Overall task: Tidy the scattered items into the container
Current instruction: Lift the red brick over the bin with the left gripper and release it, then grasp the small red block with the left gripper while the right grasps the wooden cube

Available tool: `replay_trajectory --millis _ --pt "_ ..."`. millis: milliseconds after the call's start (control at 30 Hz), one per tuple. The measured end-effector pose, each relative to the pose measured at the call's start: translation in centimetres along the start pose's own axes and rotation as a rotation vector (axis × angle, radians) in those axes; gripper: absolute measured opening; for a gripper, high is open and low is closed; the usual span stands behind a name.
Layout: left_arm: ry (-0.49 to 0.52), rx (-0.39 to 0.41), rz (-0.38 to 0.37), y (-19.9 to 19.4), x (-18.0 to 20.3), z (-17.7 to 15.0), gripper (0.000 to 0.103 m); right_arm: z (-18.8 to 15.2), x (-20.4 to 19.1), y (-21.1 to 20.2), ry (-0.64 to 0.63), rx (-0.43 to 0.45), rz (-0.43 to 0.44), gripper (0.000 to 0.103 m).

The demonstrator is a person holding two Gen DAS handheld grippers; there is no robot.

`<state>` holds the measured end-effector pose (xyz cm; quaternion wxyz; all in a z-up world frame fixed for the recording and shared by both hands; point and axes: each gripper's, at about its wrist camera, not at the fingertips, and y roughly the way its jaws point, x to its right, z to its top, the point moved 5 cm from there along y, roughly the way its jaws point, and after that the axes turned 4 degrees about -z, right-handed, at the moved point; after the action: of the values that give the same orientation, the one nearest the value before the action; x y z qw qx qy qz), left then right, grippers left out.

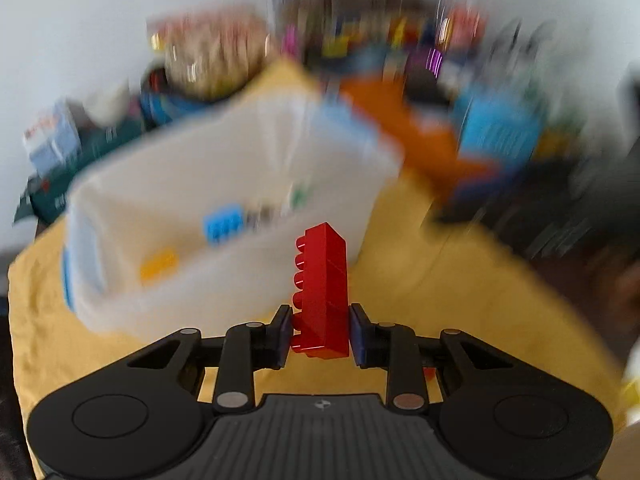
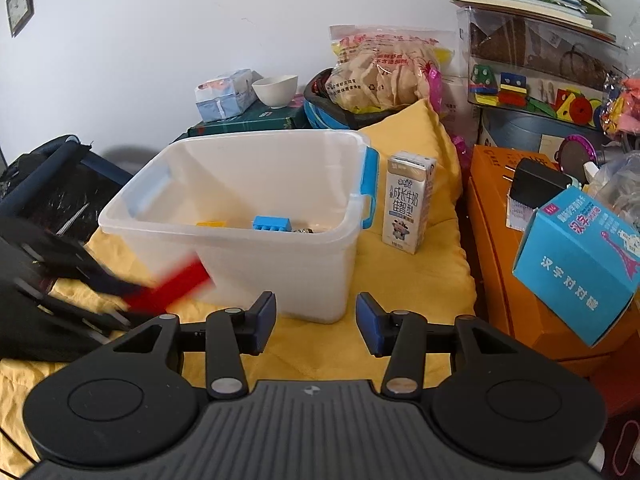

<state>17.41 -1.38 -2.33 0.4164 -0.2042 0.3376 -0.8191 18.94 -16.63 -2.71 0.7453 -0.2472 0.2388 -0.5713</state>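
Red brick (image 1: 322,292) stands lengthwise between the left gripper (image 1: 320,334) jaws, pinched, pointing away; right gripper (image 2: 316,322) jaws spread, empty.

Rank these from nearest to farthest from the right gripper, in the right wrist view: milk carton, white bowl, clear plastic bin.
From the right gripper:
1. Clear plastic bin, directly ahead.
2. Milk carton, ahead right, beside the bin.
3. White bowl, far back, beyond the bin.
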Motion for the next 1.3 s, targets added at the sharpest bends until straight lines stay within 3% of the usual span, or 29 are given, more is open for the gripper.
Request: replay_trajectory --millis 100,167,267,333,367,433,500,667,733,833,933,1133,1233,1267,1300 --pt "-0.043 0.109 0.052 -2.8 -1.2 2.9 0.033 -0.2 -0.2 0.2 0.004 -0.006 0.006 0.049" --pt "-0.049 0.138 0.158 -2.3 -2.8 4.6 0.034 -0.4 -0.5 0.4 0.006 -0.014 0.015 0.049" --pt "0.017 0.081 0.347 0.0 -4.5 5.9 0.042 -0.7 -1.1 -0.1 -0.014 -0.010 0.022 0.049" --pt "0.008 0.076 0.393 0.1 -4.7 5.4 0.048 -0.8 -1.3 -0.8 -0.039 0.003 0.019 0.052" --pt "-0.019 0.083 0.357 -0.1 -4.4 5.0 0.052 -1.0 -1.2 -1.1 -0.052 0.007 0.015 0.053" --pt "-0.080 0.116 0.245 -0.7 -4.0 3.6 0.069 -1.9 -1.2 -1.1 -0.071 -0.021 0.014 0.053" --pt "-0.111 0.125 0.159 -1.3 -2.7 1.6 0.073 -3.6 -1.6 -0.9 -0.094 -0.081 0.017 0.051" --pt "-0.009 0.001 0.121 0.8 1.2 -4.1 0.072 -9.6 -2.9 -2.7 -0.199 -0.195 0.005 0.050" --pt "-0.009 -0.042 0.065 1.5 2.0 -5.7 0.072 -11.9 -3.4 -3.3 -0.199 -0.259 0.041 0.049" --pt "-0.025 -0.087 0.003 2.4 2.9 -7.1 0.072 -14.4 -3.5 -3.9 -0.197 -0.304 0.028 0.048" --pt "-0.014 -0.112 -0.015 3.5 3.7 -7.5 0.072 -15.1 -2.8 -3.1 -0.166 -0.306 0.026 0.033" --pt "0.061 -0.140 -0.027 6.5 6.2 -6.9 0.072 -14.7 -3.1 -4.3 -0.224 -0.270 0.002 0.033" --pt "0.130 -0.139 -0.008 8.4 7.8 -6.3 0.071 -15.0 -2.5 -4.6 -0.195 -0.277 -0.002 0.033" --pt "0.135 -0.144 -0.019 9.0 8.2 -6.2 0.068 -15.1 -2.3 -4.7 -0.185 -0.277 -0.002 0.033" --pt "0.129 -0.152 -0.044 9.6 8.4 -6.2 0.050 -15.1 -2.0 -4.8 -0.177 -0.276 -0.001 0.033"
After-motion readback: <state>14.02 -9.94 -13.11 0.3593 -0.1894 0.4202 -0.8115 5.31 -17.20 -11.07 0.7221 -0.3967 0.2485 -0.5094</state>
